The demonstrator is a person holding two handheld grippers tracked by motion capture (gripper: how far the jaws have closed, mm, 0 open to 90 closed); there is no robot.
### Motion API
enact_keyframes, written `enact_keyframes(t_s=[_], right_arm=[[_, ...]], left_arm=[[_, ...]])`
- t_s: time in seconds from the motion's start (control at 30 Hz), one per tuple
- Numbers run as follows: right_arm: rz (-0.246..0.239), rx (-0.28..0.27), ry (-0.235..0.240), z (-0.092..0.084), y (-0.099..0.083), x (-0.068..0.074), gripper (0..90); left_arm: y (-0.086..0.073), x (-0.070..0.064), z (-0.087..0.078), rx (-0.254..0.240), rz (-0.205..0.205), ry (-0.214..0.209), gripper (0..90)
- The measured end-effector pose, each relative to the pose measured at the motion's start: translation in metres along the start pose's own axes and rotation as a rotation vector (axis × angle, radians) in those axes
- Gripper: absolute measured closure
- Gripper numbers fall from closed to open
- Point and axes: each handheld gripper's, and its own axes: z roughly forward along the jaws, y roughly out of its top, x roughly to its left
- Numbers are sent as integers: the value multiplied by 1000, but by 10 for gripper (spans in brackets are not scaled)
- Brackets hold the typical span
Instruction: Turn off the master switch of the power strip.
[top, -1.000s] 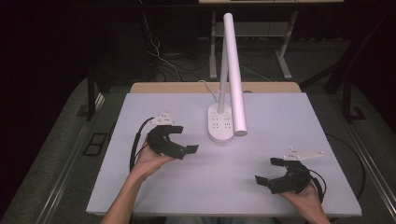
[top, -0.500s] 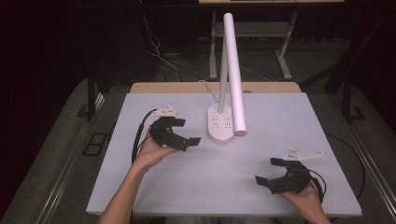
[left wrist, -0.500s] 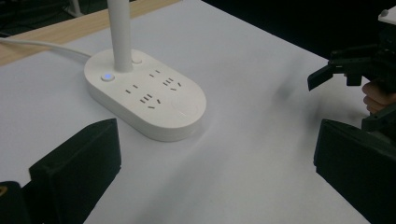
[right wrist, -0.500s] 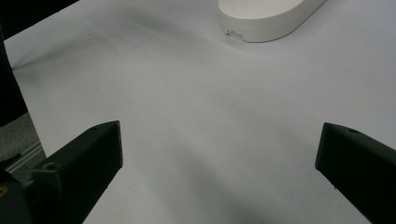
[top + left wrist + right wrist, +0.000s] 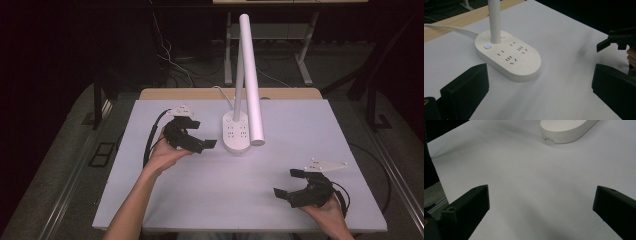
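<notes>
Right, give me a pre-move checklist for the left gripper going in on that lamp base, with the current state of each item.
1. Left gripper open: ok, its jaws stand wide apart in the left gripper view.
2. Gripper empty: ok, nothing sits between the jaws.
3. Lamp base in line: ok, it lies just ahead of the jaws, a little left of centre.
4. Path over the table free: ok, bare white surface lies between the jaws and the base.
5. Right gripper out of the way: ok, it is open near the front right corner, well clear of the base.
6. Lamp powered: cannot tell; a small blue light glows on the base, but the lamp head's underside faces away.
</notes>
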Motion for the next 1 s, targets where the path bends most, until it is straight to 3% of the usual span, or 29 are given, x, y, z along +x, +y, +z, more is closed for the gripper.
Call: enact_keyframes(t_s=[1.0], right_arm=[[7, 4, 5, -1, -1, 1, 0]], left_arm=[[32, 23, 26, 53, 19, 12, 10]])
